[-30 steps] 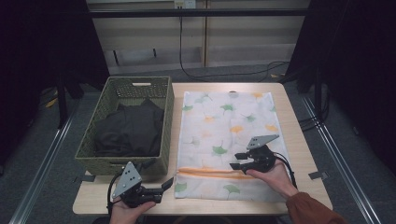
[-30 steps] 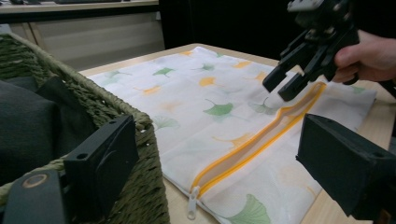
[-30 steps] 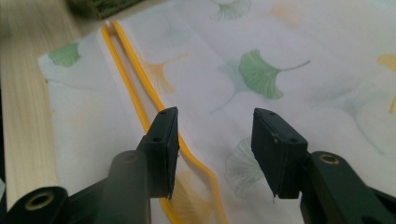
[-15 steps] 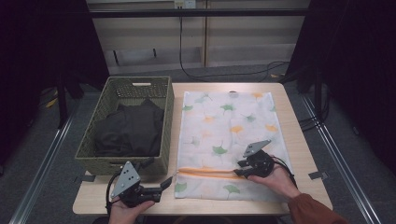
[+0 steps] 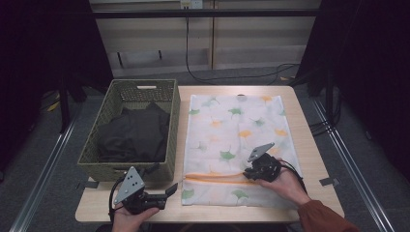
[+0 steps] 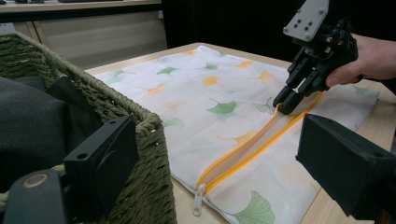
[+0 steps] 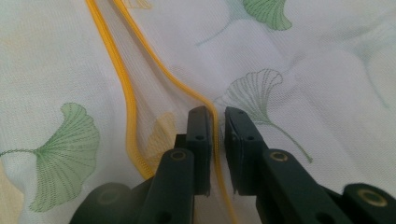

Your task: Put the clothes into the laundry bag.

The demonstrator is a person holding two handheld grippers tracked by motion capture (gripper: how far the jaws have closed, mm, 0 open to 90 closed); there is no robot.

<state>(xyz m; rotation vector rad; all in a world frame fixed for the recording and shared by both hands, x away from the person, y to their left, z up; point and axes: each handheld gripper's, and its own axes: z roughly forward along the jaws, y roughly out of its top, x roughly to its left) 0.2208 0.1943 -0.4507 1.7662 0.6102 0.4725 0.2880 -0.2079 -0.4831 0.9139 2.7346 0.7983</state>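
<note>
A white mesh laundry bag (image 5: 237, 130) with a ginkgo-leaf print lies flat on the table. Its orange zip (image 5: 217, 178) stands open near the front end, and the zip pull (image 6: 198, 198) rests at the bag's left edge. My right gripper (image 5: 247, 171) points down onto the far zip edge. Its jaws have just been closing and are open only by a narrow slit (image 7: 218, 116), with the orange edge (image 7: 215, 130) running between them. My left gripper (image 5: 169, 189) hovers wide open at the table's front left, with nothing between its fingers (image 6: 217, 140).
A green woven basket (image 5: 171, 125) stands left of the bag and touches its side, with dark clothes (image 5: 133, 135) heaped inside. Bare wooden table (image 5: 314, 159) shows right of the bag. Cables (image 5: 212, 77) lie on the floor beyond the table.
The right gripper's jaws have narrowed around the far zip edge, and the gripper has tipped lower onto the bag. The left gripper has not moved.
</note>
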